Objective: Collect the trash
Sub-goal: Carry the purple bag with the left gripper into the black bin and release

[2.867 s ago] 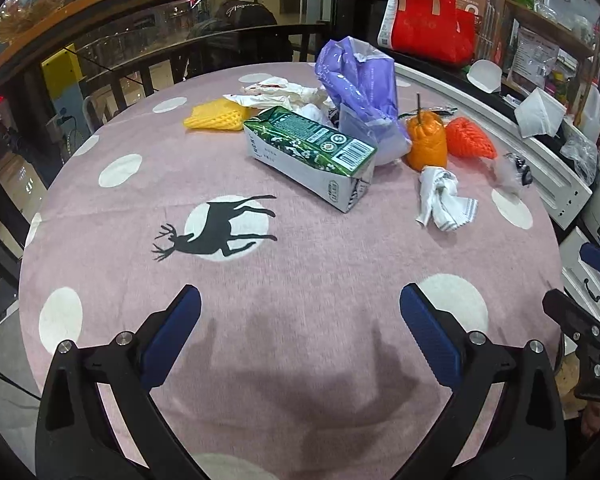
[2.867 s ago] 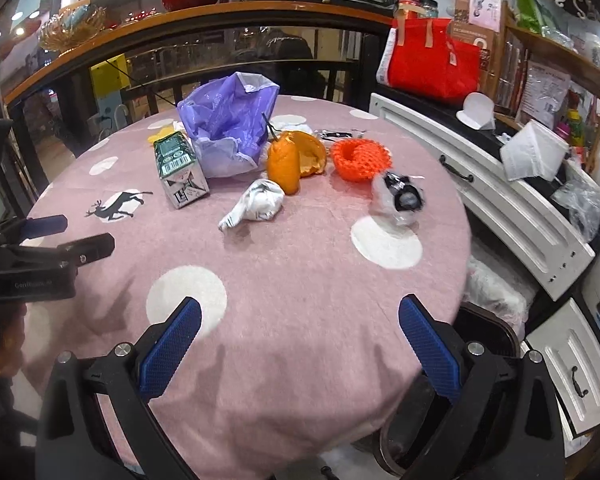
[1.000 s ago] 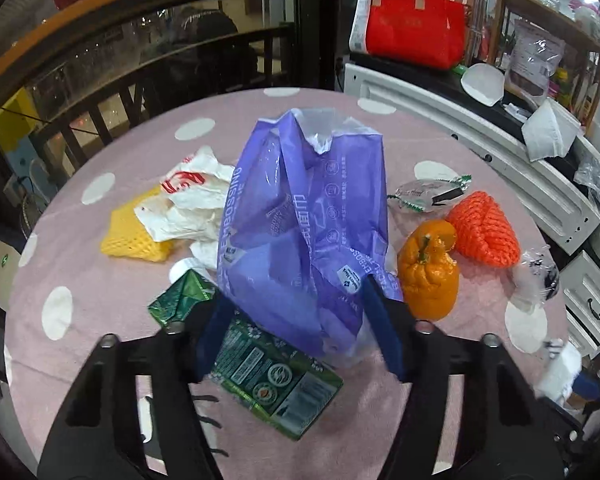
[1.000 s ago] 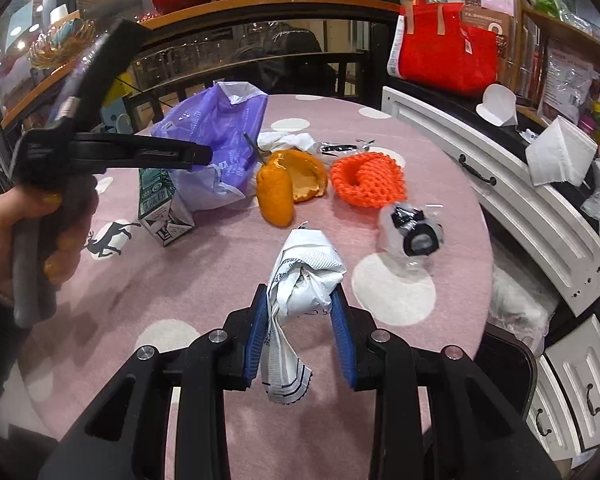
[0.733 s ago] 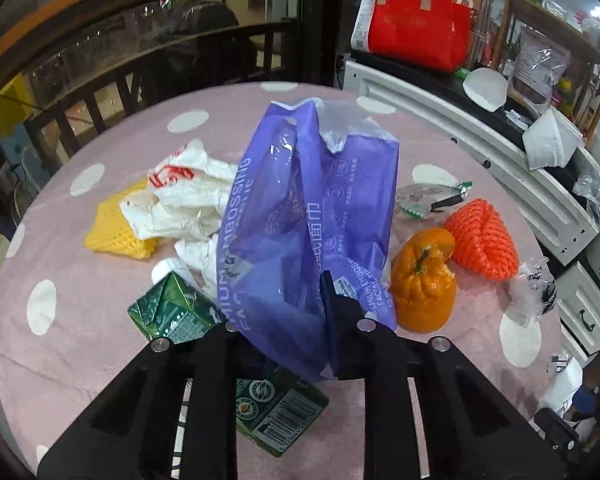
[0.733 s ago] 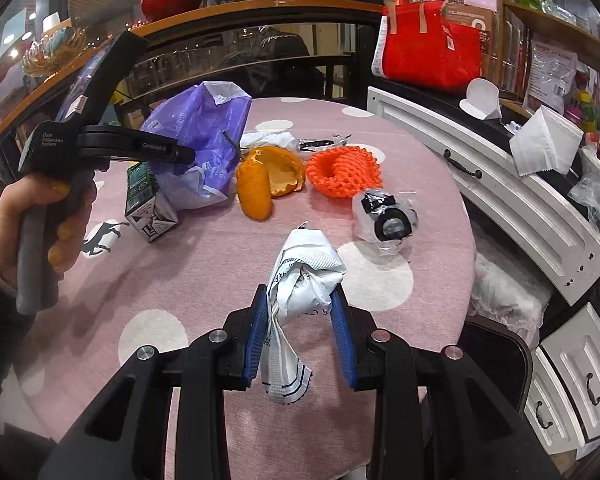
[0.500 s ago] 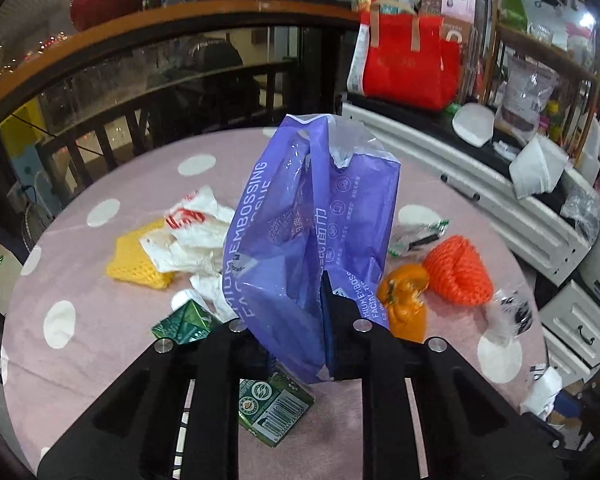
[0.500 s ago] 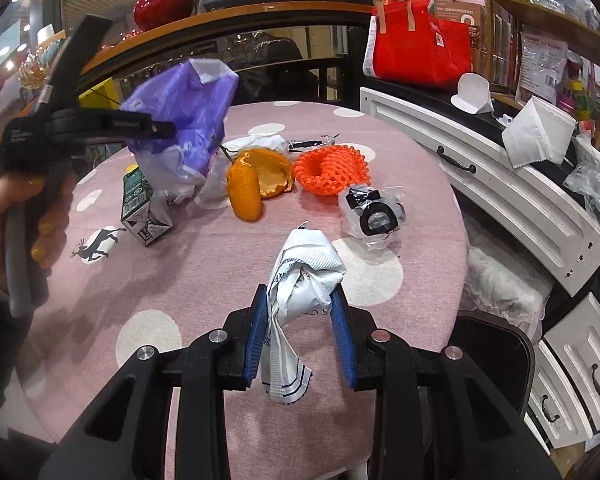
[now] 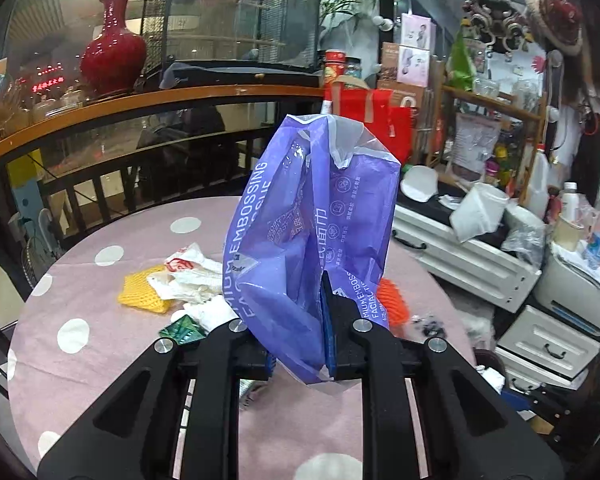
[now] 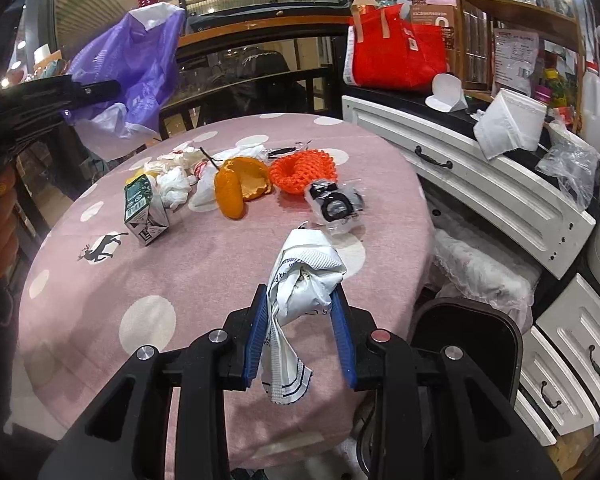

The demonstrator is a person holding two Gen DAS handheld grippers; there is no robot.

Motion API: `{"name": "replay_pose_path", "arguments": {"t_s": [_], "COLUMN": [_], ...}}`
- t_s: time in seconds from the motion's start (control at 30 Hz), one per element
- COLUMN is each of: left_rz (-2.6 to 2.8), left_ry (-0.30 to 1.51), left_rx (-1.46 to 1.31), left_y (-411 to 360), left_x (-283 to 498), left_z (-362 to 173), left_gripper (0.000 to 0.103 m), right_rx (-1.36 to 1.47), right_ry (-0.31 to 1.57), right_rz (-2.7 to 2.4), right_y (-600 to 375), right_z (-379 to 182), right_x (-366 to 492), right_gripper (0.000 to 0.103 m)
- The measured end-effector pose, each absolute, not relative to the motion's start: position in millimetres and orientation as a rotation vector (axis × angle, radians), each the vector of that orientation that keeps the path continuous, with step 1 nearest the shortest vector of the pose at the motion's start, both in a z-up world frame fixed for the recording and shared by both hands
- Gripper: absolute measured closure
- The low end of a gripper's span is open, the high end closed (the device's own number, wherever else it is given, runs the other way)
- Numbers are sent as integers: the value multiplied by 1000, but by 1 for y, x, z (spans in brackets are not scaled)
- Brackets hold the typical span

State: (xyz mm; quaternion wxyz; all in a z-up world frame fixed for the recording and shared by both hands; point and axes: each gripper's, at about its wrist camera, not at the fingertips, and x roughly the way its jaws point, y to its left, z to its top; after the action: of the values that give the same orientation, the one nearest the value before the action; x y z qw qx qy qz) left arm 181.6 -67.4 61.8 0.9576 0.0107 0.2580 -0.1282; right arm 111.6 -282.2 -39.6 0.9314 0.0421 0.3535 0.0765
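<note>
Left claw [image 9: 300, 332] had just clamped shut on the purple bag [image 9: 308, 232], now lifted off the worktop [image 9: 100, 360]; right claw [image 10: 300, 332] gripped a crumpled white wrapper [image 10: 304, 276], ready for bagging.

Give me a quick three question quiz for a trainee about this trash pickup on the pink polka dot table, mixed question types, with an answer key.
1. True or false: the left tongs are shut on the purple plastic bag, which hangs clear of the round pink polka-dot tablecloth.
2. What do the right tongs hold? A) the orange foam net sleeve B) the crumpled white wrapper with dark print C) the green drink carton
3. Fill in: the clear plastic packet with a black ring inside lies closest to the orange ____.

Key: 1 true; 2 B; 3 foam net sleeve.
</note>
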Motion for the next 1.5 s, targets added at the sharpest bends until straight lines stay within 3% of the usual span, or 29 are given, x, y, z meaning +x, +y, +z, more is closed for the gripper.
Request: {"name": "replay_pose_path", "arguments": {"t_s": [0.33, 0.73, 1.07, 1.37, 1.47, 1.5], "left_rz": [-429, -608, -684, -684, -698, -704], "left_ry": [594, 665, 878, 1015, 1045, 1055], "left_rx": [51, 147, 310, 452, 507, 525], "left_y": [-125, -227, -328, -366, -376, -379], "left_x": [146, 114, 102, 98, 99, 98], "left_z": [48, 15, -77, -162, -183, -190], "left_gripper": [85, 85, 85, 85, 82, 75], "right_rx": [116, 264, 341, 378, 396, 399], "right_ry": [735, 814, 835, 878, 885, 887], "right_rz": [18, -247, -339, -359, -366, -368], "right_y": [-332, -434, -474, -487, -492, -493], "right_z": [-47, -98, -121, -149, -155, -156], "right_x": [85, 50, 23, 18, 16, 16], "right_gripper": [72, 72, 72, 72, 72, 72]}}
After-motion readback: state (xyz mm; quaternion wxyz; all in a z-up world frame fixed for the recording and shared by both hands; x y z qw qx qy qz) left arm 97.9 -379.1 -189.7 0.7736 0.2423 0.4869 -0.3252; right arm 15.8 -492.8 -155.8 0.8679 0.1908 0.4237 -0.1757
